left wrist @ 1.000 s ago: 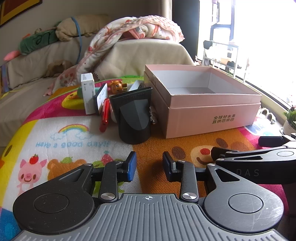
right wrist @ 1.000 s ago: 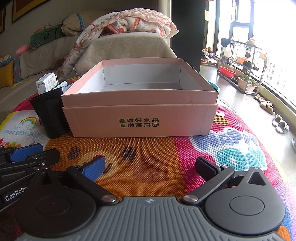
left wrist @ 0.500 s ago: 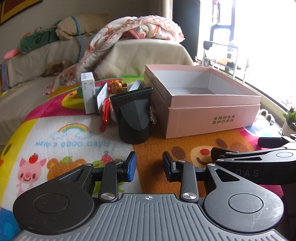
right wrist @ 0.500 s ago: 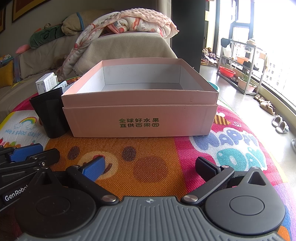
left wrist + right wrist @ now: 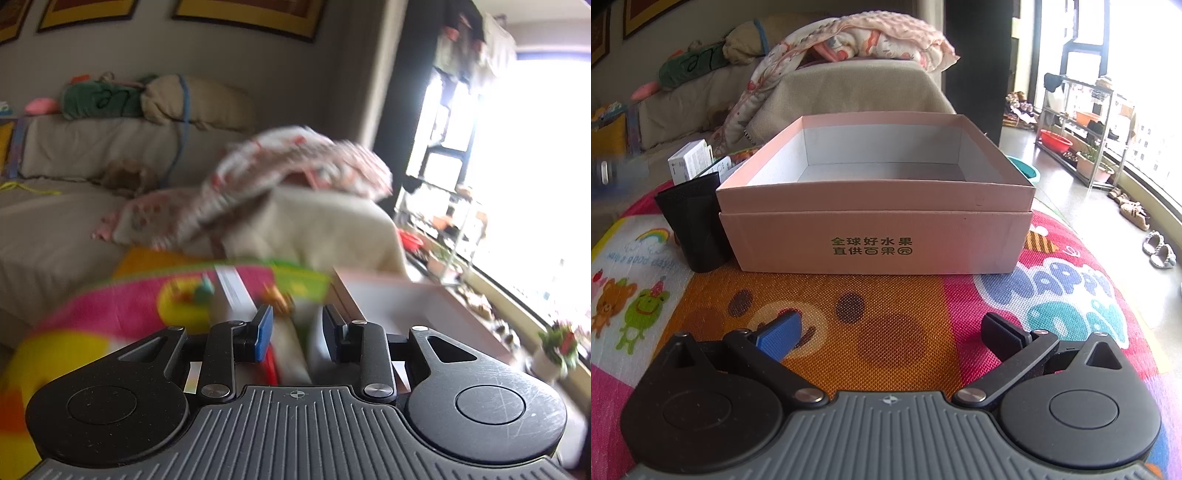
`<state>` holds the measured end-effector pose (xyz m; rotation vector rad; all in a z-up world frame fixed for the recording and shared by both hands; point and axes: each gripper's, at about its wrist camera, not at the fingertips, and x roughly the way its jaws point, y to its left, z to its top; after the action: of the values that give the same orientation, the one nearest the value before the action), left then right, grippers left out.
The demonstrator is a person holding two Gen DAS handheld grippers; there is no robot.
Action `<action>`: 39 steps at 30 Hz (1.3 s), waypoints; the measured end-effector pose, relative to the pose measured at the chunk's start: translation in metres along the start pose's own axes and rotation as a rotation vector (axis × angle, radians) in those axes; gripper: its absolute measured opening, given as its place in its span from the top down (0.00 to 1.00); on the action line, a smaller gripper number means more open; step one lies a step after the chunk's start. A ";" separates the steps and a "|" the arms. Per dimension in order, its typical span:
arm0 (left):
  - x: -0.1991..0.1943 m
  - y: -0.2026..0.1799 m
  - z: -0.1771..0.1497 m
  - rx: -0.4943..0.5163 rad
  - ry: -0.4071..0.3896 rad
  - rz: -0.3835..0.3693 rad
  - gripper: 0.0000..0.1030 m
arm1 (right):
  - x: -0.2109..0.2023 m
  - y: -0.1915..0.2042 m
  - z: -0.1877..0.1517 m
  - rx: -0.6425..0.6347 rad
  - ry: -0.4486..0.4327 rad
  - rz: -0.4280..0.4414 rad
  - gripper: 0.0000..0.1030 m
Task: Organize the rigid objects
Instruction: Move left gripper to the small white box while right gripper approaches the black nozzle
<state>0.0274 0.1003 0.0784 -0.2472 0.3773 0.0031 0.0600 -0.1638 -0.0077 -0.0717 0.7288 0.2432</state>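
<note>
Only right view, black cup [image 5: 696, 221], sharp

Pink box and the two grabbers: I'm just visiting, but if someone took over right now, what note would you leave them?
Left gripper: jaws narrowly open, nothing between them; its view is blurred.
Right gripper: wide open, empty, low over the play mat in front of the pink box.
Things: the black holder and white carton stand left of the box, and a small orange toy lies behind them.
Done: nothing, the box is empty.
Left: probably move each item into the box.
</note>
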 end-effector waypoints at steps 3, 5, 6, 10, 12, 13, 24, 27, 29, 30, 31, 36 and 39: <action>0.033 0.012 0.018 0.003 0.013 0.041 0.68 | 0.003 0.001 0.005 -0.007 0.030 0.000 0.00; 0.059 0.017 0.023 0.006 0.060 0.086 0.68 | 0.004 0.002 0.006 -0.008 0.041 -0.006 0.00; 0.072 0.020 0.022 0.017 0.088 0.107 0.68 | 0.004 0.003 0.006 -0.008 0.043 -0.007 0.00; 0.096 0.028 0.008 0.020 0.135 0.134 0.57 | 0.005 0.002 0.008 -0.009 0.045 0.004 0.00; 0.101 0.031 0.006 0.007 0.134 0.108 0.48 | 0.005 0.001 0.008 -0.011 0.045 0.009 0.00; 0.104 0.034 0.005 0.001 0.134 0.104 0.44 | 0.005 0.001 0.008 -0.010 0.044 0.011 0.00; 0.126 0.055 0.003 -0.009 0.168 0.134 0.44 | 0.004 0.001 0.006 0.001 0.031 0.009 0.00; 0.122 0.058 0.003 0.047 0.173 0.174 0.44 | 0.004 0.002 0.006 -0.007 0.033 0.004 0.00; 0.121 0.061 0.002 0.098 0.195 0.174 0.42 | 0.004 0.003 0.007 -0.007 0.033 0.004 0.00; 0.119 0.061 0.000 0.128 0.201 0.165 0.42 | 0.004 0.002 0.007 -0.006 0.033 0.005 0.00; 0.117 0.059 -0.001 0.173 0.213 0.155 0.42 | 0.005 0.003 0.007 -0.007 0.033 0.004 0.00; 0.101 0.054 -0.014 0.331 0.228 0.056 0.45 | 0.004 0.002 0.007 -0.004 0.032 0.007 0.00; 0.092 0.065 -0.011 0.281 0.232 -0.004 0.45 | 0.004 0.001 0.007 -0.004 0.032 0.008 0.00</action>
<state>0.1058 0.1565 0.0192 0.0304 0.6018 -0.0827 0.0671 -0.1607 -0.0053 -0.0763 0.7605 0.2518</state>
